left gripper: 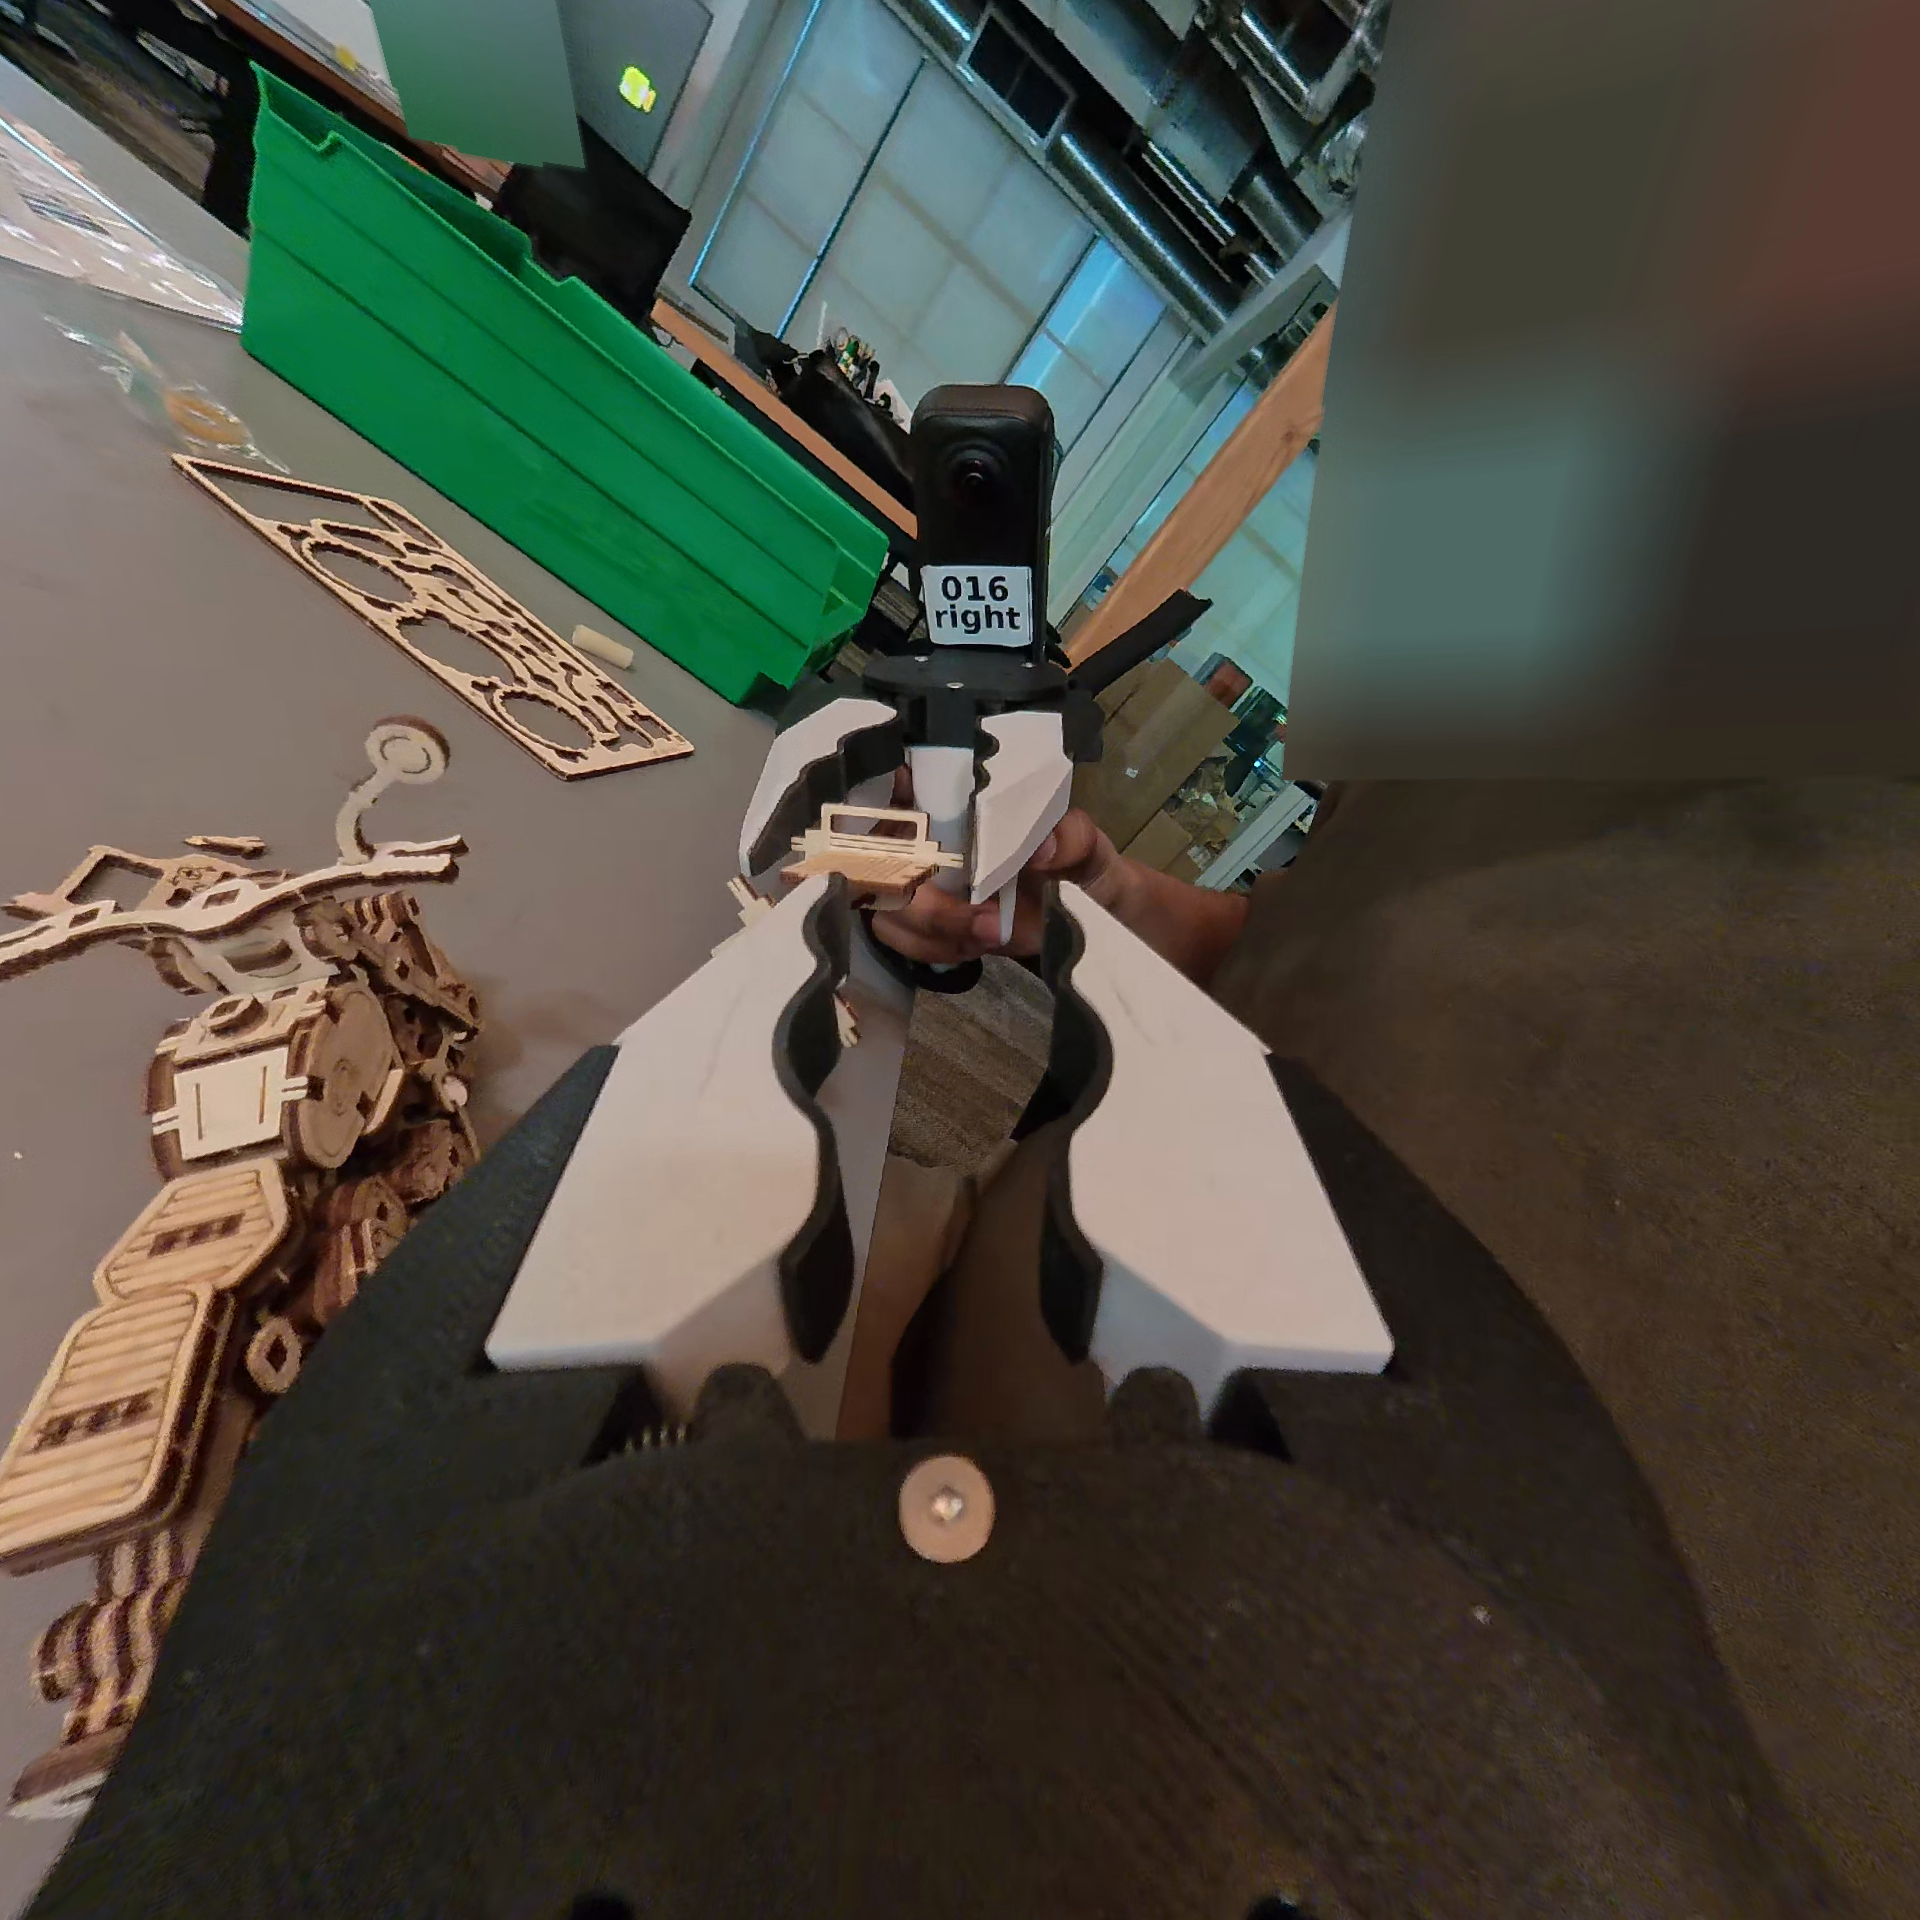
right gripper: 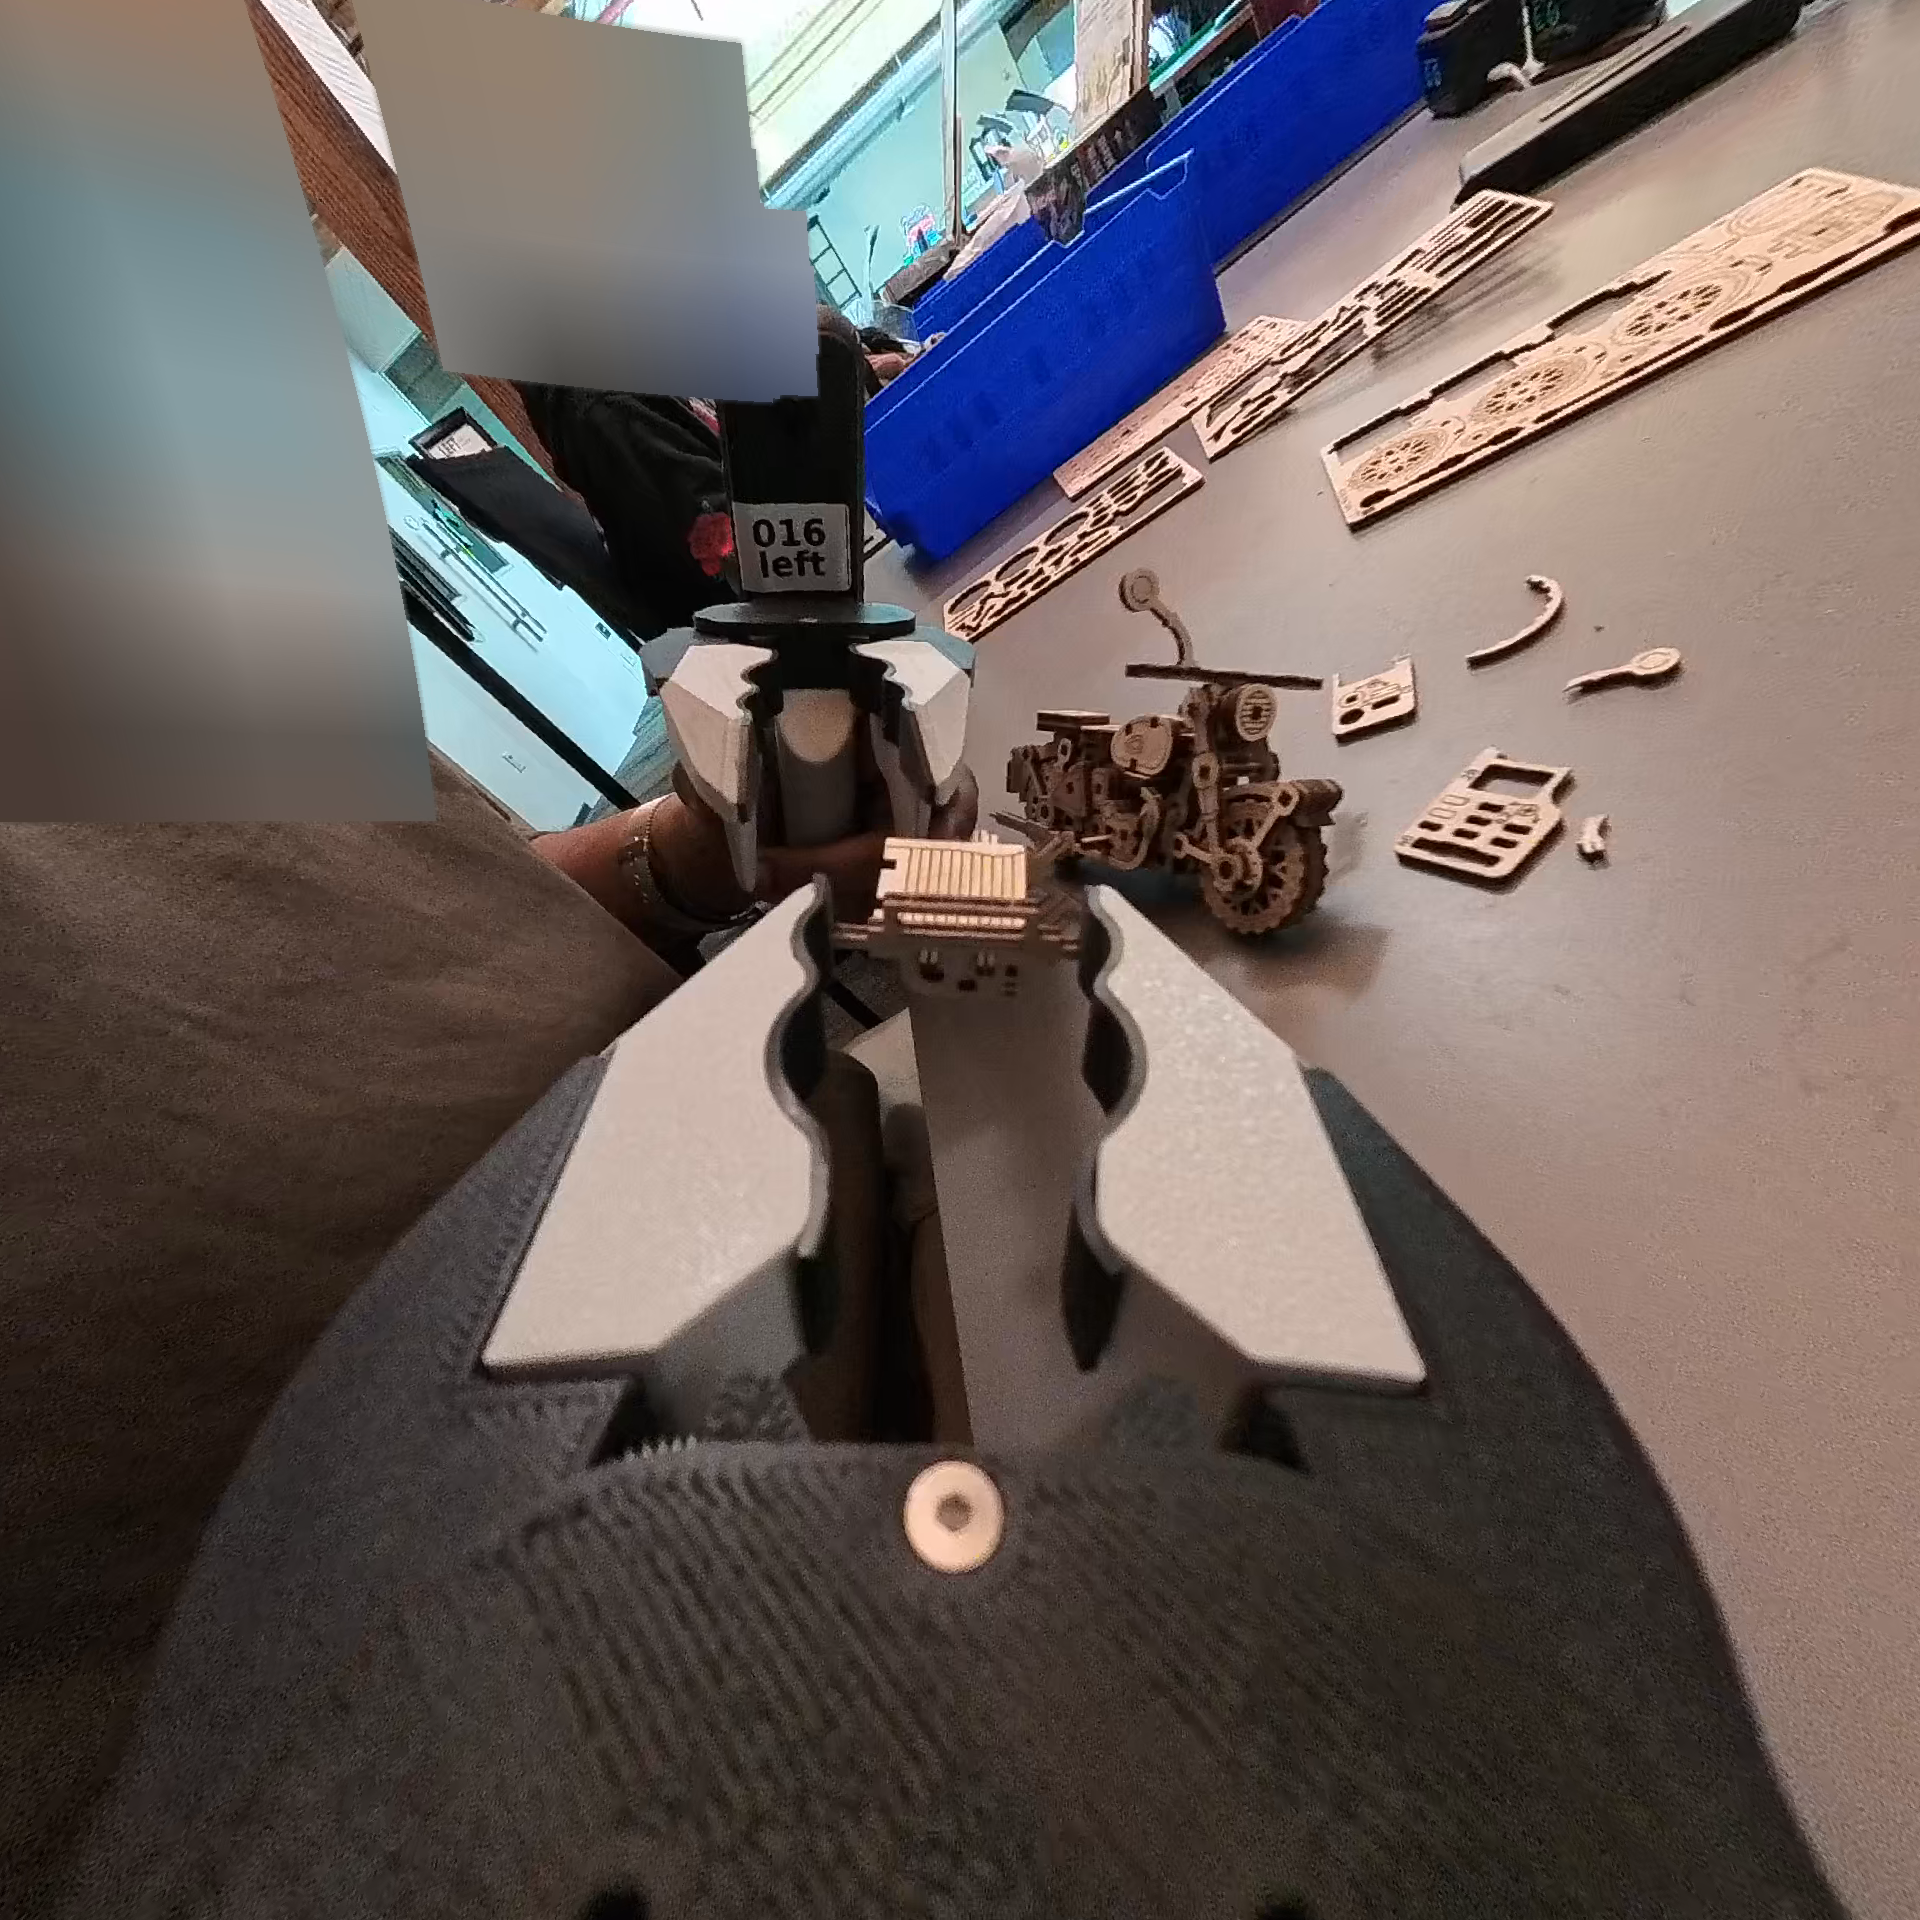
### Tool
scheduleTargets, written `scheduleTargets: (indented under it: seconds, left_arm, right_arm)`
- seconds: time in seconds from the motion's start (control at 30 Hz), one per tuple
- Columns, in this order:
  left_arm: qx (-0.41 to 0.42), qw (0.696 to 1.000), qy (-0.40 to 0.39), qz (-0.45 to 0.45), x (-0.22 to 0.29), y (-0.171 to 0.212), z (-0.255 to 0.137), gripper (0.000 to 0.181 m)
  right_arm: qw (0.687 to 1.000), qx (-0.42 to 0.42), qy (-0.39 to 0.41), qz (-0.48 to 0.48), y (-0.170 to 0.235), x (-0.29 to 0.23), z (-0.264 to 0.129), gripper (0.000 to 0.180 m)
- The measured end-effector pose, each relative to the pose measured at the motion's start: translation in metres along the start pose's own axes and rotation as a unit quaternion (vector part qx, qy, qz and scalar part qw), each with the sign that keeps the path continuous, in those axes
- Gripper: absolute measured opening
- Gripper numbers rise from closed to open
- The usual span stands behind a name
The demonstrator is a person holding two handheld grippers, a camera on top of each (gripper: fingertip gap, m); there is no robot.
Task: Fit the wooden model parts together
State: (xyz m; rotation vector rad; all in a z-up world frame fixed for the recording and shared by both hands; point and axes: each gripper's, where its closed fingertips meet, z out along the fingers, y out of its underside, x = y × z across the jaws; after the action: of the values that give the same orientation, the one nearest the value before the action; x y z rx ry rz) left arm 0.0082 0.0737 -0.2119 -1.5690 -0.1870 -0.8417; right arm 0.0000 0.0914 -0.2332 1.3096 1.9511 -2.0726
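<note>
The right gripper jaws clamp a small slatted pale-wood part above the desk edge; the left gripper gapes empty (motorcycle model well apart). Keep the part level.

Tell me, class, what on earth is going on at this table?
A person holds a gripper in each hand, the two facing each other above the grey table. The right gripper pinches a small slatted wooden part, held up in the air. The left gripper is open and holds nothing. A partly built wooden motorcycle stands on the table, with loose pieces and punched-out wooden sheets around it. The small part is not yet joined to the motorcycle.
</note>
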Motion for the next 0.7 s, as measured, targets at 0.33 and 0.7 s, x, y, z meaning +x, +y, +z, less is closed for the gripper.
scheduleTargets:
  seconds: [0.33, 0.7]
  left_arm:
    - [0.001, 1.0, 0.0, -0.001, 0.0002, -0.0003, -0.0003, 0.035]
    - [0.004, 1.0, -0.004, -0.004, -0.0018, -0.0013, -0.0011, 0.034]
  right_arm:
    - [1.0, 0.0, -0.002, 0.002, 0.0002, -0.0007, 0.0005, 0.047]
    - [1.0, 0.005, -0.001, 0.007, -0.0012, 0.0005, -0.0005, 0.047]
